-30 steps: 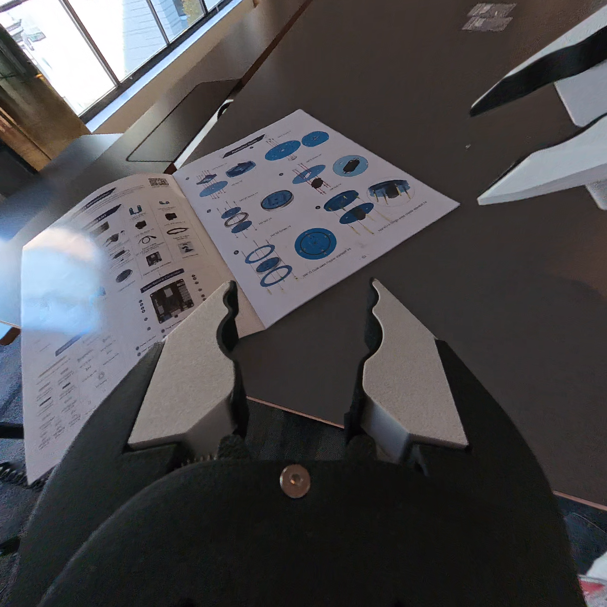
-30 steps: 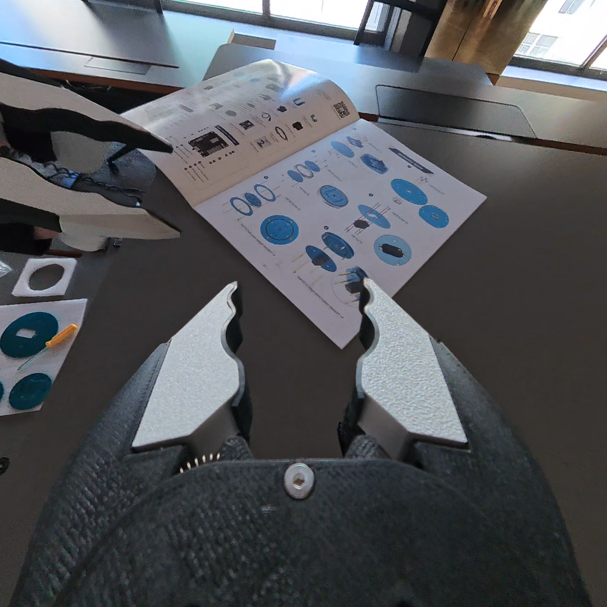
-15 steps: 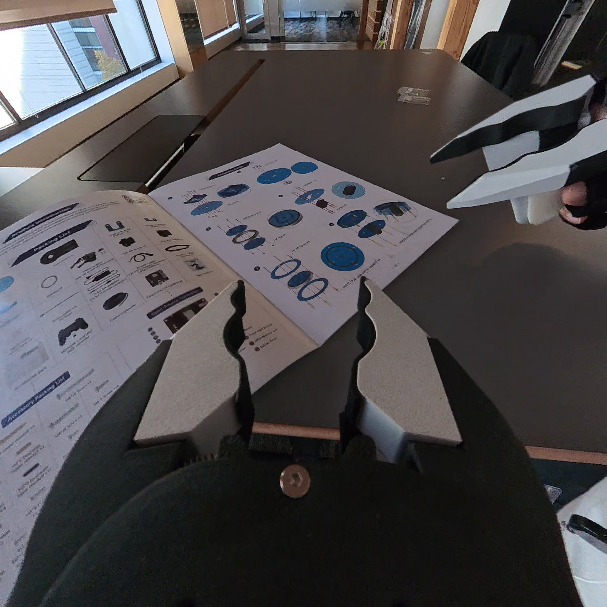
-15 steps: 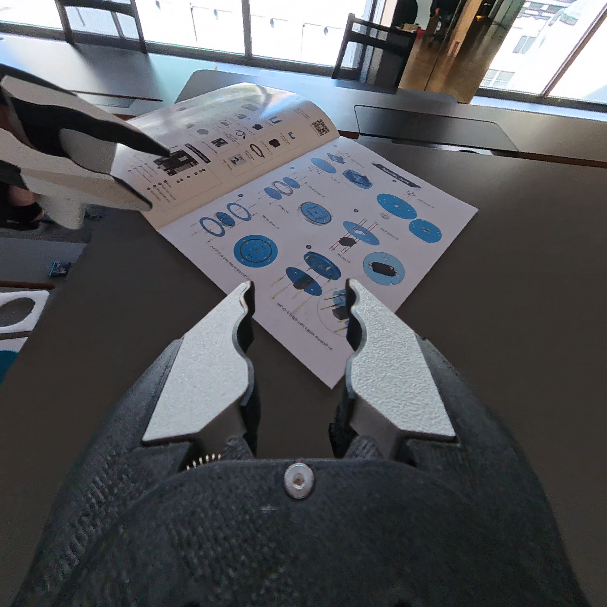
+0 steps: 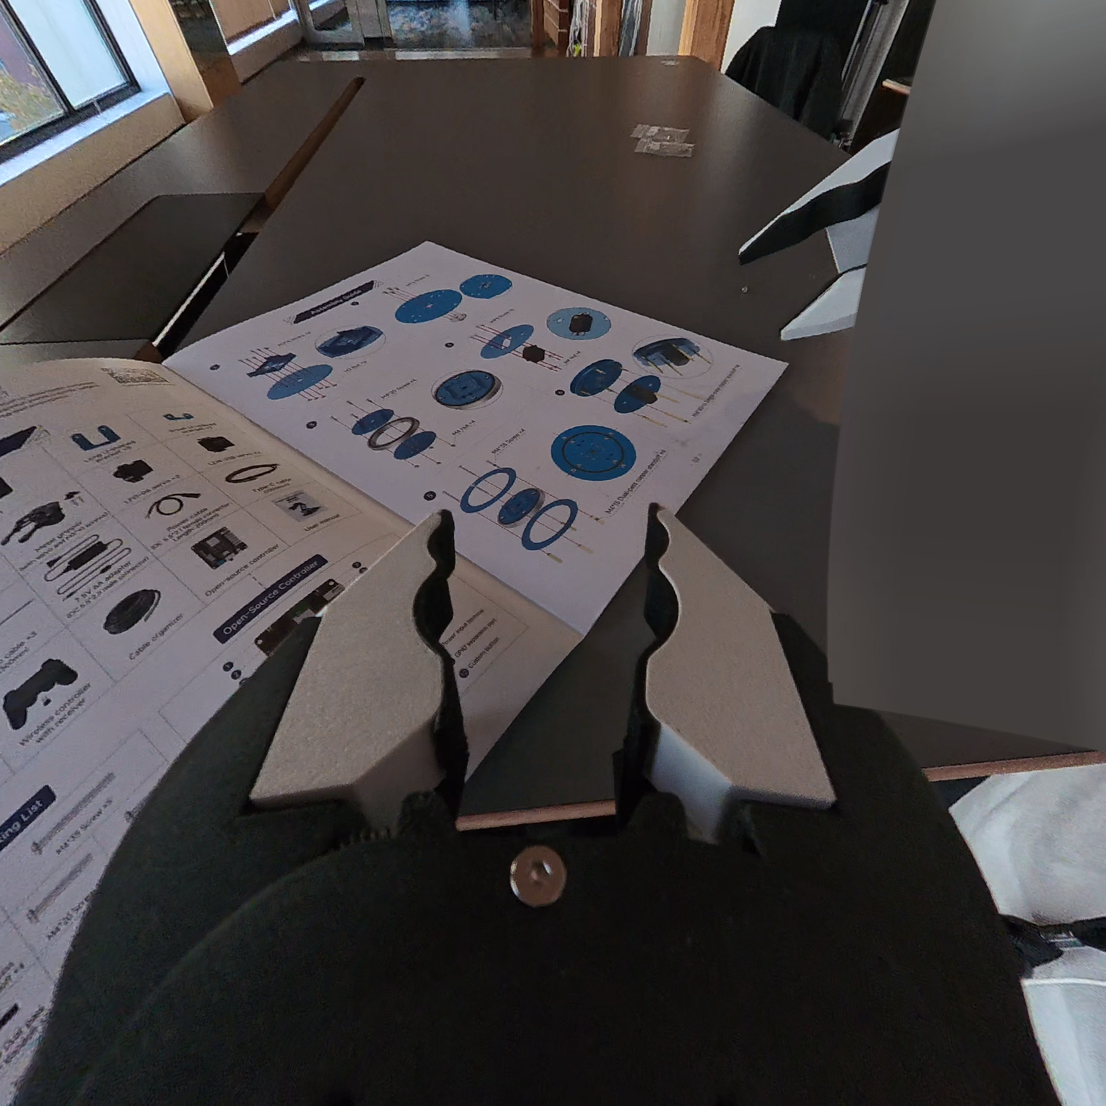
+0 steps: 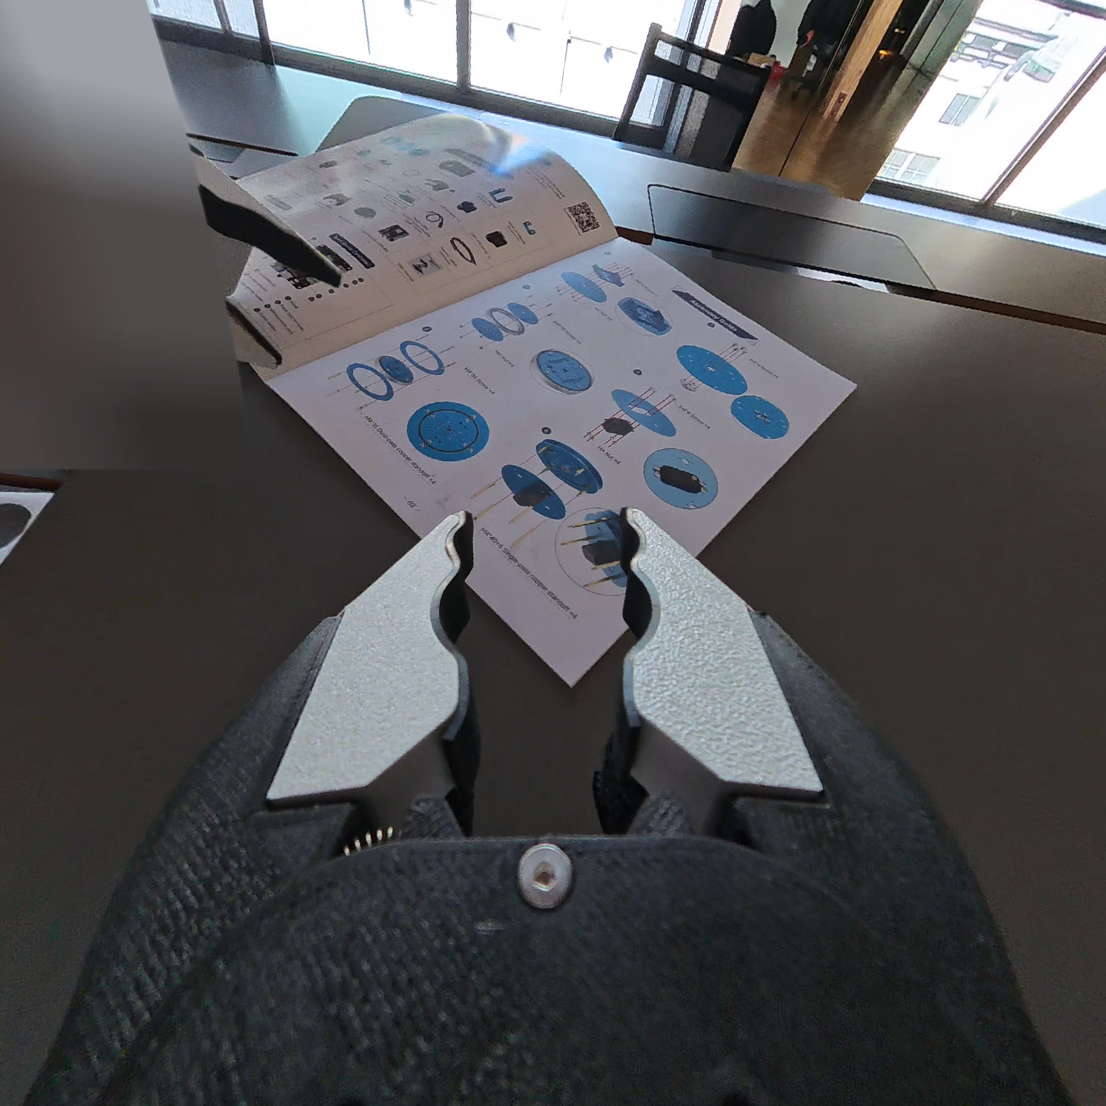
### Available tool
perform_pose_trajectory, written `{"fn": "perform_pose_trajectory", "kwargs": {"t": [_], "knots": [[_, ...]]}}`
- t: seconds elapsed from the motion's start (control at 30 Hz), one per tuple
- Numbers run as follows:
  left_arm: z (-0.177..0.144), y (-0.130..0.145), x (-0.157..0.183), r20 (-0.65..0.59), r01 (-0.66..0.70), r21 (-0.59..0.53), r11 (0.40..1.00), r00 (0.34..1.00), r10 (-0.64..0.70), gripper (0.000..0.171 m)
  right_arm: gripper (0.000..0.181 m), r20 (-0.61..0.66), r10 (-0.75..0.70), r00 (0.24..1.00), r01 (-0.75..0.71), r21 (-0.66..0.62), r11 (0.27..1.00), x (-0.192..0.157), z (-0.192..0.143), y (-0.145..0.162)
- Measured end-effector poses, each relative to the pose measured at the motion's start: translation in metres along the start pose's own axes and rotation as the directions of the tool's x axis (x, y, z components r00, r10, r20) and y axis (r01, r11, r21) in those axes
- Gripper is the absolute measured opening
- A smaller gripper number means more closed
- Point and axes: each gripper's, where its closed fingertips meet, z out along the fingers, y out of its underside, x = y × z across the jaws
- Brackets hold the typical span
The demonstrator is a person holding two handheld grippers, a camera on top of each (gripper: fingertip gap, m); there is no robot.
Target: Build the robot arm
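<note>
Each gripper [image 5: 547, 520] [image 6: 541, 517] has grey wavy-edged fingers, black textured body, one silver screw.

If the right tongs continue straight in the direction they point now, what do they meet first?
Probably the near corner of the open booklet lying on the dark table. The right tongs are open and empty, aimed down at that page; nothing stands between, though depth is unclear.

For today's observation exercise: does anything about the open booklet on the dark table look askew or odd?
Yes. The booklet lies skewed to the table edge, and its parts-list page curls up instead of lying flat.
</note>
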Motion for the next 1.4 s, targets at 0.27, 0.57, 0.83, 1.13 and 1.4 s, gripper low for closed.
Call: {"fn": "perform_pose_trajectory", "kwargs": {"t": [0.27,0.57,0.83,1.13,1.4], "knots": [[0.002,-0.004,-0.001,-0.012,-0.014,0.026,1.0,1.0,0.014,0.062,0.046,-0.012,-0.014,1.0,0.013,-0.021,1.0,0.002,0.002,0.005],[-0.004,-0.011,-0.003,-0.017,0.01,0.078,0.997,1.0,-0.008,0.06,0.046,-0.013,-0.017,1.0,0.017,-0.022,1.0,0.003,0.002,0.005],[-0.005,-0.012,-0.004,-0.016,0.014,0.098,0.995,1.0,-0.013,0.058,0.046,-0.017,-0.028,0.999,0.028,-0.029,0.999,0.003,0.002,0.006],[-0.003,-0.013,-0.005,-0.015,0.007,0.103,0.995,1.0,-0.005,0.058,0.046,-0.021,-0.032,0.999,0.032,-0.038,0.999,0.006,0.003,0.008],[-0.002,-0.014,-0.006,-0.015,0.012,0.114,0.993,1.0,-0.011,0.057,0.046,-0.017,-0.007,1.0,0.006,-0.037,0.999,0.006,0.002,0.008]]}}
